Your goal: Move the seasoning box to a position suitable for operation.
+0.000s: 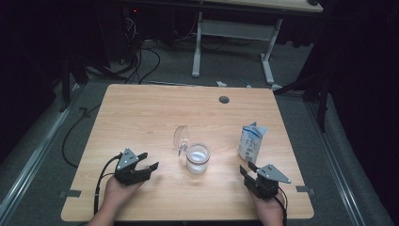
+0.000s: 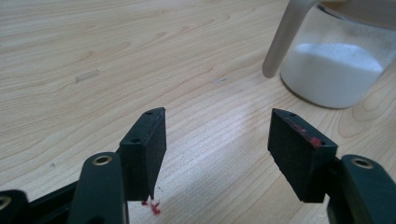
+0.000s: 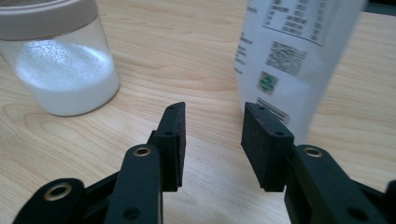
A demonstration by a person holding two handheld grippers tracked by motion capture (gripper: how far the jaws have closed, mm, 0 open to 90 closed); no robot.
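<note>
Both tongs, left [image 1: 147,161] and right [image 1: 246,168], rest low on the counter [image 1: 141,113] with jaws apart, holding nothing. Between them stands the powder-filled jar [image 1: 197,159], lid [image 1: 180,136] flipped open; the pouch [image 1: 251,141] stands beyond the right tongs, apparently ungrasped yet.

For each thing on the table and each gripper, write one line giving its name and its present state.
jar: upright, partly filled with white powder, hinged lid open.
lid: swung up beside the jar's mouth.
pouch: standing upright, top looks opened.
left gripper: jaws open, nothing between them, low over the table.
right gripper: jaws open, empty, just short of the pouch.
table: bare wood.
</note>
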